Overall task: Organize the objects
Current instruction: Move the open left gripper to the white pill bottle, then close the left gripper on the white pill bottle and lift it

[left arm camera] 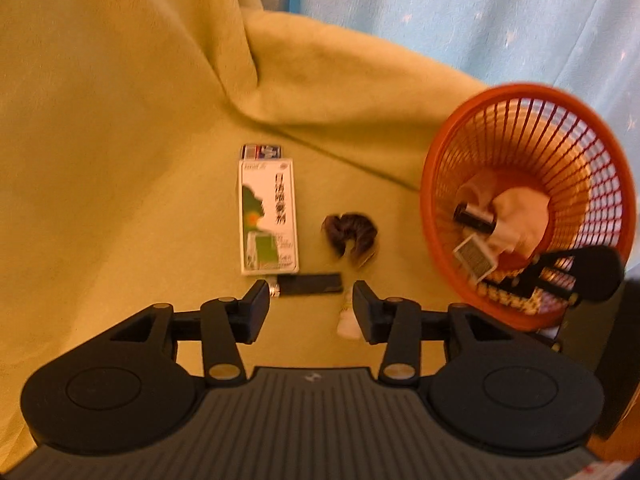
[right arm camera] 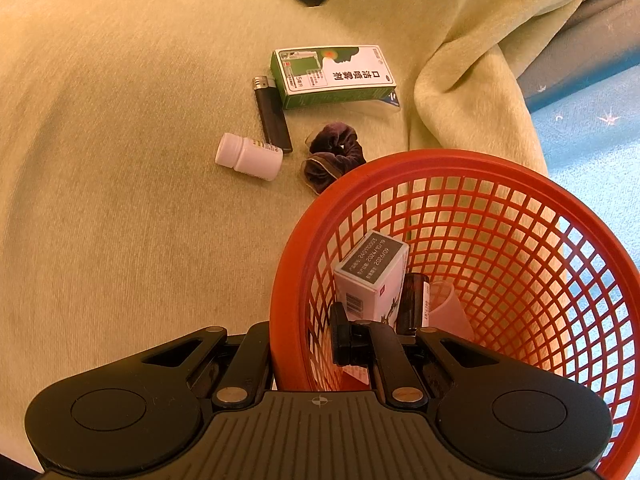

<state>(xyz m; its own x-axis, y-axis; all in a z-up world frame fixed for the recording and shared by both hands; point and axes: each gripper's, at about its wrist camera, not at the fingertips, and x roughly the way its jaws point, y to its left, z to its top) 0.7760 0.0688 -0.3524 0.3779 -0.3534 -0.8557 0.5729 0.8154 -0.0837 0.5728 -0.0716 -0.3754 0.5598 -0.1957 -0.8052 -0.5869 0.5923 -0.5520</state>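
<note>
On the yellow-green blanket lie a white-and-green carton (left arm camera: pixel 268 216) (right arm camera: pixel 334 76), a black lighter (left arm camera: pixel 310 284) (right arm camera: pixel 272 114), a white pill bottle (left arm camera: pixel 346 320) (right arm camera: pixel 250 156) on its side and a dark purple scrunchie (left arm camera: pixel 350 236) (right arm camera: pixel 334 152). My left gripper (left arm camera: pixel 310 308) hovers open just short of the lighter, the bottle against its right finger. The orange mesh basket (left arm camera: pixel 440 184) (right arm camera: pixel 500 216) leans tilted at the right. My right gripper (right arm camera: pixel 300 344) (left arm camera: pixel 560 276) is clamped on its near rim, one finger outside and one inside.
Inside the basket sit a white box (right arm camera: pixel 372 276) (left arm camera: pixel 476 262), a dark brown bottle (right arm camera: pixel 414 300) (left arm camera: pixel 476 216) and a pale cloth (left arm camera: pixel 520 216). A small blue-red pack (left arm camera: pixel 262 151) pokes out behind the carton. A blanket fold (left arm camera: pixel 280 92) rises behind; light blue starred fabric (left arm camera: pixel 480 20) lies beyond.
</note>
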